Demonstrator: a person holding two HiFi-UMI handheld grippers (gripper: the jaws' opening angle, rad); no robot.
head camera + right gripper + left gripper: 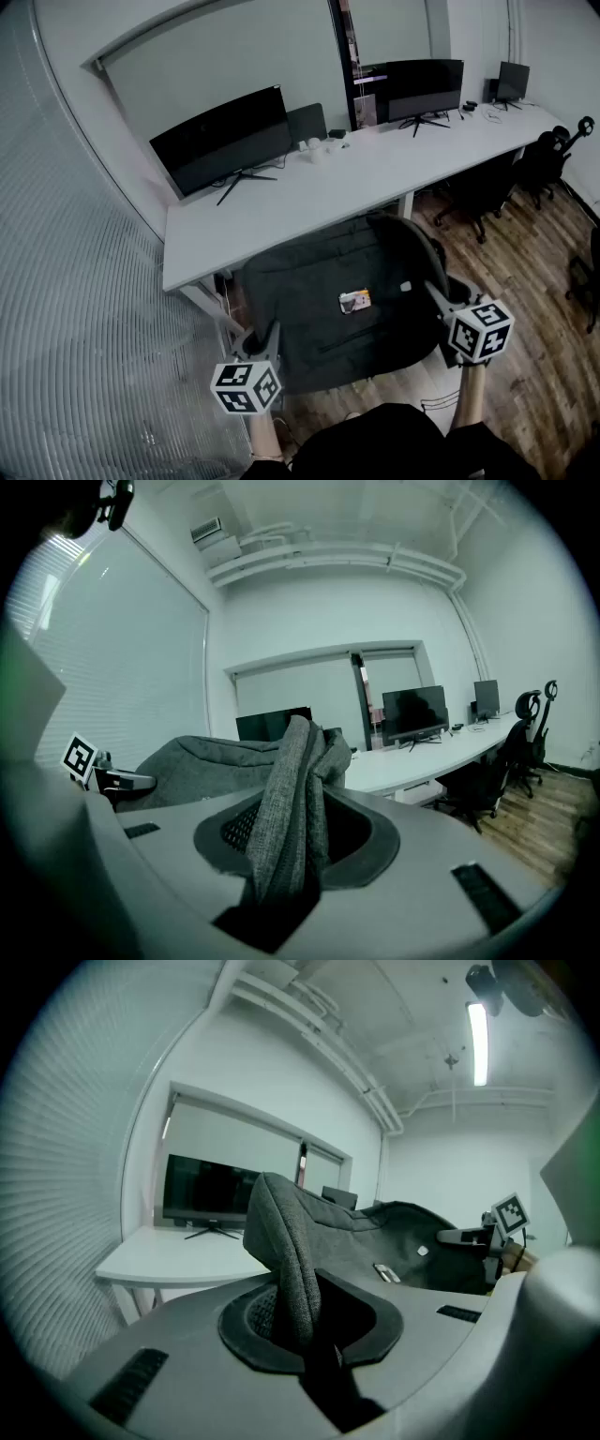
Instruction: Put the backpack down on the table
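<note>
My left gripper (263, 339) and right gripper (435, 294) had jaws clamped on the backpack (328, 291), apparently short of the desk (281, 211); setting down remained.

One dark grey backpack (328, 300), with one small label (355, 301) on it. Two grippers: the left gripper (265, 337) and the right gripper (433, 293). One long white worktop (309, 202) carries three monitors: the left monitor (225, 141), the middle monitor (424, 86) and the far monitor (513, 81). At least two office chairs: a near chair (476, 192) and a far chair (548, 159).
</note>
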